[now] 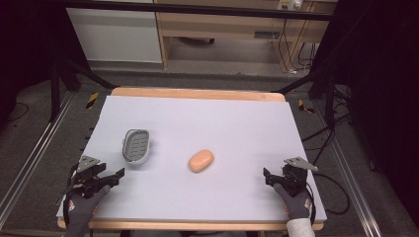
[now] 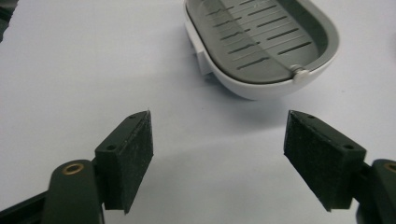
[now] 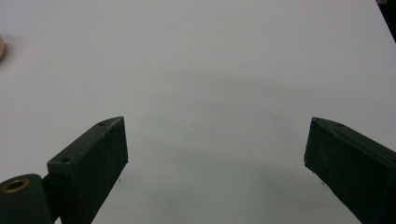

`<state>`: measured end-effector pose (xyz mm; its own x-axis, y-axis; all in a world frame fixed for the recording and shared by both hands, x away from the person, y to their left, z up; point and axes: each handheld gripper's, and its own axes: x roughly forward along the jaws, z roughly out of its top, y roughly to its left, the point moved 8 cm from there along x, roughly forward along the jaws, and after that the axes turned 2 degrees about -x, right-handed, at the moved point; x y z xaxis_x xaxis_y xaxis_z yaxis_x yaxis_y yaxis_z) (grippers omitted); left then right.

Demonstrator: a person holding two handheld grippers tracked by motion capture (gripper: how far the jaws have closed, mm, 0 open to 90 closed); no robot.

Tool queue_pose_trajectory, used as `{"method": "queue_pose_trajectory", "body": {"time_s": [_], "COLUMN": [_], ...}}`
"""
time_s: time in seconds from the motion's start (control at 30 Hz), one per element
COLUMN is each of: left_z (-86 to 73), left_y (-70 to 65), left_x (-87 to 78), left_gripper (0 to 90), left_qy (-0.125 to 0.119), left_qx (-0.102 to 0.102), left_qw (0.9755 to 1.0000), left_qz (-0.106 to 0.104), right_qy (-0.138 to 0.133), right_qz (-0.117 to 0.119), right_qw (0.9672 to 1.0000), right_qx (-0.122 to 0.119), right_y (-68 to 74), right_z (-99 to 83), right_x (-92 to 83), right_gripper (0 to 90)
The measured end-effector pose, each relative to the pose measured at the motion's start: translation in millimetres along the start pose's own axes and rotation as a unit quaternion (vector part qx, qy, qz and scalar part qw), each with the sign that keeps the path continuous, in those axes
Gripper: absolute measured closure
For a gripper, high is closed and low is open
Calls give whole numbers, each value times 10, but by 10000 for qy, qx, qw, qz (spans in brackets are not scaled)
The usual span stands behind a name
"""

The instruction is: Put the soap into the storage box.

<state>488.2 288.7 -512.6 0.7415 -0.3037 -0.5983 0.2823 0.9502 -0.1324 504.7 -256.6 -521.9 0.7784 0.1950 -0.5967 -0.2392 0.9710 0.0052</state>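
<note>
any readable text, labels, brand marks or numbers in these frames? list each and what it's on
None readable.
Soap dish: no print or brand mark on its grey slotted insert or white shell.
Orange soap bar: too small in the high view to tell any embossing.
Label on the wooden furniture behind the table: too small and blurred to read.

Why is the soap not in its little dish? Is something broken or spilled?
Nothing looks broken or spilled. The orange soap lies on the white table, apart from the empty grey soap dish, which sits level. The left gripper and right gripper wait open near the front edge.
</note>
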Motion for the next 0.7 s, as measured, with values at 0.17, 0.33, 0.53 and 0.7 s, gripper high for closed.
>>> {"method": "queue_pose_trajectory", "body": {"time_s": [0.17, 0.33, 0.53, 0.7], "left_z": [18, 27, 52, 72], "left_y": [-87, -166, -274, -336], "left_x": [-32, -40, -50, -57], "left_gripper": [273, 305, 324, 331], "left_qy": [-56, -61, -93, -121], "left_qx": [39, 101, 142, 160], "left_qw": [10000, 9998, 9996, 9994], "left_qz": [-64, -138, -221, -281], "right_qy": [-20, 112, 132, 166], "right_qz": [-66, 48, 192, 230], "right_qw": [10000, 9999, 9996, 9996], "right_qx": [15, -64, -134, -36], "right_y": [-26, 7, 49, 38], "right_z": [-2, -14, -20, -35], "right_x": [1, -5, -19, -20], "right_gripper": [34, 39, 87, 95]}}
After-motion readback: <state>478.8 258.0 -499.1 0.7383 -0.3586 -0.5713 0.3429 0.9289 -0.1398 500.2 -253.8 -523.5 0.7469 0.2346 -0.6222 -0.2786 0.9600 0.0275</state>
